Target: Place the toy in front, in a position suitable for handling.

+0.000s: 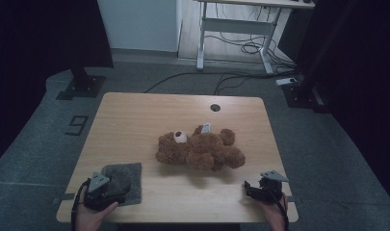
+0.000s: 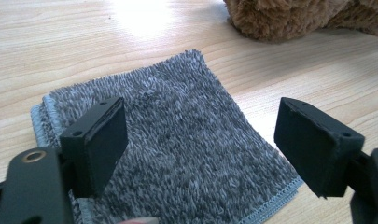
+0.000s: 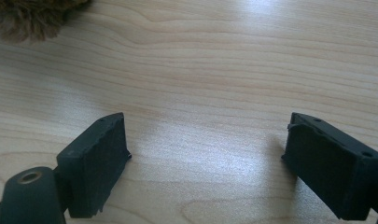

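Claw, left (image 2: 200,140): jaws wide, holding nothing, poised over your grey cloth (image 2: 172,140) at the bench's (image 1: 135,115) near-left corner; nearest hand. Claw, right (image 3: 205,158): wide, empty, over bare wood. Teddy bear (image 1: 200,149): mid-bench, lying across, well beyond both. Cloth's near edge hidden behind the jaws.

High view looks down on the table (image 1: 135,115); both gripper views skim it closely, sharing the teddy bear (image 1: 200,149).
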The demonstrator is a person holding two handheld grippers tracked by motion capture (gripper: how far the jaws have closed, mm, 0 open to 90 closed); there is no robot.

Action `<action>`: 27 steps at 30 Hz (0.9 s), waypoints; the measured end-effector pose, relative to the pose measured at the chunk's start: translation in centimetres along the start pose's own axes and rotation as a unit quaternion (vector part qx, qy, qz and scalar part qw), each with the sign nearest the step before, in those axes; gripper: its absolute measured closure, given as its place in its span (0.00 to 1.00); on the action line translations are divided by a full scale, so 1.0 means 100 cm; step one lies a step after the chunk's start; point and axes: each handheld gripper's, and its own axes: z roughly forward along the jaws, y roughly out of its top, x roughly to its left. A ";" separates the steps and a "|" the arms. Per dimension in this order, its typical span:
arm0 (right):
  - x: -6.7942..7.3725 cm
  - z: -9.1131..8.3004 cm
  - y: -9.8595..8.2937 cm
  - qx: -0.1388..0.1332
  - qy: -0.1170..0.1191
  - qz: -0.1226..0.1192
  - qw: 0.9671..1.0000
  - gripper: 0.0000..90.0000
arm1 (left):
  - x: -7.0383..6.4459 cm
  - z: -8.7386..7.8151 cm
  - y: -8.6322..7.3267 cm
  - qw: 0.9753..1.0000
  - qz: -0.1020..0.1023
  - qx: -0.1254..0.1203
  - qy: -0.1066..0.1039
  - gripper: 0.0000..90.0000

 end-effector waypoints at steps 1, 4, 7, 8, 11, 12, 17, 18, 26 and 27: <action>0.000 0.000 0.000 0.000 0.000 0.000 1.000 0.15 | 0.000 0.000 0.000 1.000 0.000 0.000 0.000 0.19; 0.000 0.000 0.000 0.000 0.002 -0.003 1.000 0.15 | 0.001 0.000 -0.001 1.000 0.000 -0.003 0.001 0.18; 0.000 0.000 0.000 0.000 0.003 -0.003 1.000 0.15 | 0.002 0.003 -0.002 1.000 0.001 0.001 0.004 0.17; 0.000 0.000 0.000 0.000 0.004 -0.005 1.000 0.15 | 0.002 0.004 -0.003 1.000 0.002 0.006 0.006 0.17; 0.000 0.000 0.000 0.000 0.004 -0.005 1.000 0.15 | 0.002 0.004 -0.003 1.000 0.001 0.010 0.006 0.17; 0.000 0.000 0.000 0.000 0.003 -0.005 1.000 0.15 | 0.002 0.003 -0.002 1.000 -0.001 0.011 0.008 0.17; 0.000 0.000 0.000 0.000 0.004 -0.005 1.000 0.15 | 0.003 0.001 -0.002 1.000 -0.004 0.010 0.011 0.17; 0.000 0.000 0.000 0.000 0.004 -0.005 1.000 0.15 | 0.003 0.001 -0.002 1.000 -0.005 0.008 0.011 0.17; 0.000 0.001 0.001 -0.001 0.003 -0.005 1.000 0.15 | -0.003 0.004 -0.001 1.000 0.004 0.012 0.012 0.17; 0.000 0.001 0.001 -0.001 0.003 -0.005 1.000 0.15 | -0.003 0.004 -0.001 1.000 0.004 0.012 0.012 0.17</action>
